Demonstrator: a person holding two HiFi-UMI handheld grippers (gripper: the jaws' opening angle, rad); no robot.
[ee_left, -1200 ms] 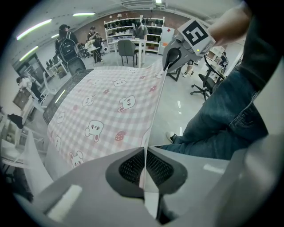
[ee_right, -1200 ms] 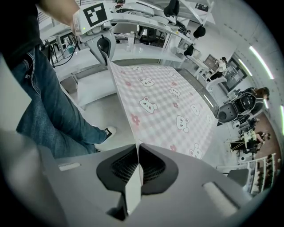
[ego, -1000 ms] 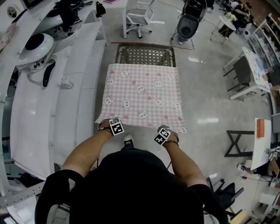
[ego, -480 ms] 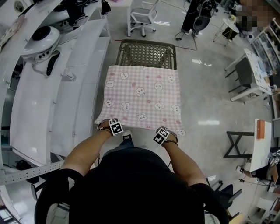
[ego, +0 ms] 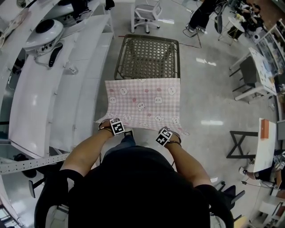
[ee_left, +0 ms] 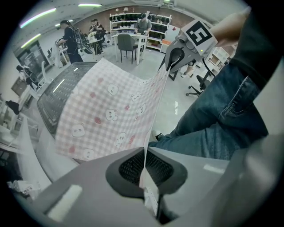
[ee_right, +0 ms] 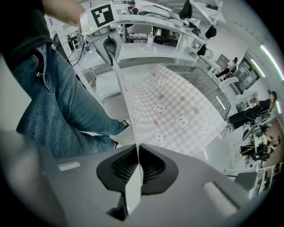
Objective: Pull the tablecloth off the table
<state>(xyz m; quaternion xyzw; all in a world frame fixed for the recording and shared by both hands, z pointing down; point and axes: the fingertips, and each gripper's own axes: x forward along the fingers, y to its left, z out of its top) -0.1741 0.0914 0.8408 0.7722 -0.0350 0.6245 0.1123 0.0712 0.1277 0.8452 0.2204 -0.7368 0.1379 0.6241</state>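
A pink checked tablecloth [ego: 144,101] with bear prints hangs stretched between a dark mesh-topped table [ego: 147,55] and both grippers. Its far part lies on the table's near half, and the far half of the mesh is bare. My left gripper [ego: 114,124] is shut on the cloth's near left corner, with the fabric [ee_left: 106,106] pinched between the pads [ee_left: 133,167]. The right gripper [ego: 168,132] is shut on the near right corner, and the cloth [ee_right: 173,106] runs up from its pads [ee_right: 148,168]. Each gripper view shows the other gripper [ee_left: 177,55] [ee_right: 108,44] holding the same edge.
Long white benches [ego: 53,89] with equipment run along the left of the table. An office chair [ego: 147,13] stands beyond it, and a folding stand [ego: 242,147] is at the right. My jeans leg [ee_left: 222,119] and shoe [ego: 129,133] are just behind the grippers.
The tablecloth has slid toward me, baring more of the mesh tabletop. Both grippers have drawn back with the cloth's near edge still held.
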